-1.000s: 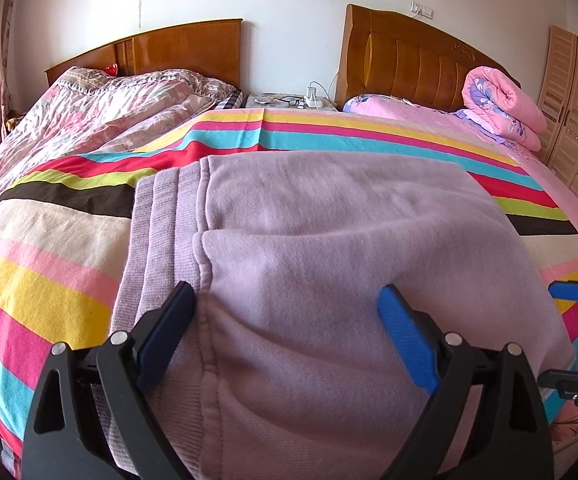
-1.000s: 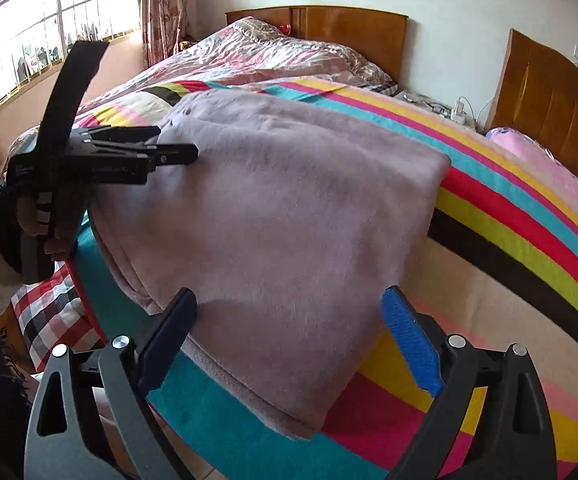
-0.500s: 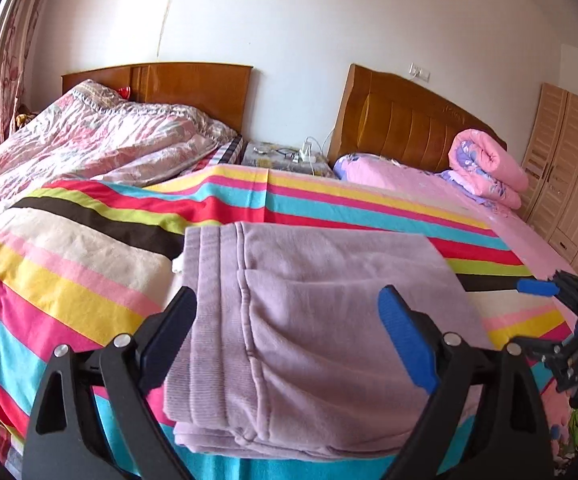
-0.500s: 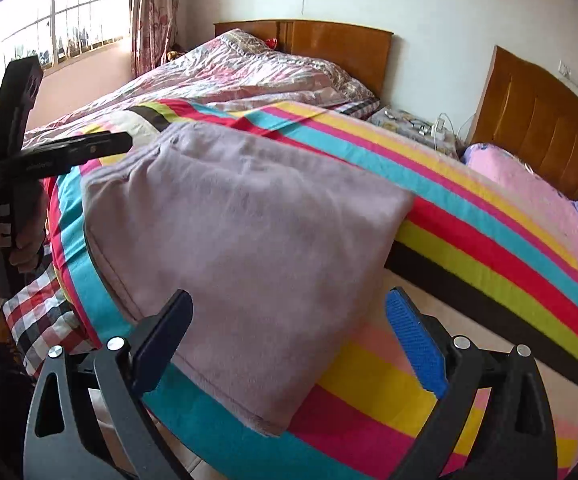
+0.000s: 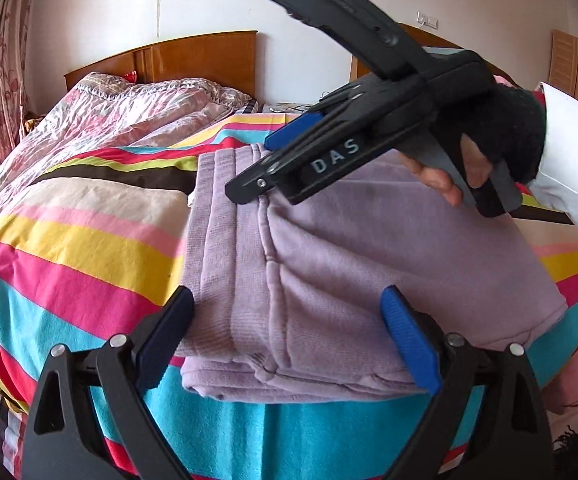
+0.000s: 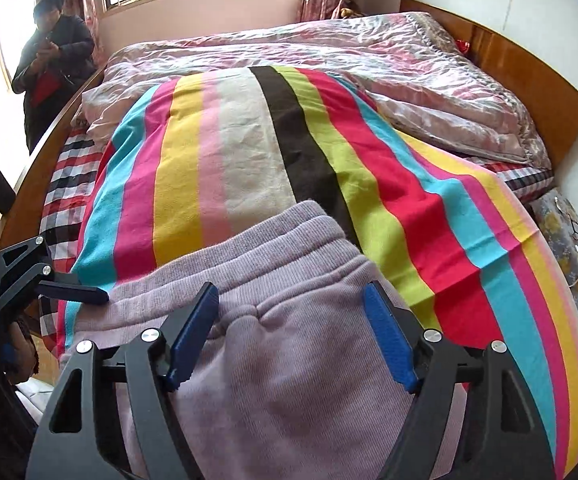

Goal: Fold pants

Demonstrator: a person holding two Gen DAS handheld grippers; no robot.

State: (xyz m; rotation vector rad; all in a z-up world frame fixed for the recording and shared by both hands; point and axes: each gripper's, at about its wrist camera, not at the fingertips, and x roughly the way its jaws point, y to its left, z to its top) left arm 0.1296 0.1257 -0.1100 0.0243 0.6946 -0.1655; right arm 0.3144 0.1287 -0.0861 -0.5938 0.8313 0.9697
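Lilac pants (image 5: 369, 248) lie folded into a thick rectangle on the striped blanket (image 5: 73, 248), waistband (image 6: 273, 248) to the left. My left gripper (image 5: 285, 312) is open, its blue pads straddling the near edge of the fold without pressing. A hand holds my right gripper (image 5: 265, 164) low over the waistband end. In the right wrist view the right gripper (image 6: 289, 320) hovers over the waistband, its jaws closing, with pants fabric below and between the pads but not pinched. The left gripper (image 6: 89, 292) shows at that view's left edge.
The striped blanket (image 6: 249, 152) covers the bed, with a pink quilt (image 6: 429, 80) and a wooden headboard (image 5: 193, 60) beyond. A person (image 6: 49, 60) stands by the window. A nightstand with cables (image 6: 569, 248) is at the right. A checked sheet (image 6: 69, 184) hangs at the bed's edge.
The right gripper swung from the right side of the pants across to the waistband end and rolled, and its jaws narrowed. The left gripper shifted a little along the near edge.
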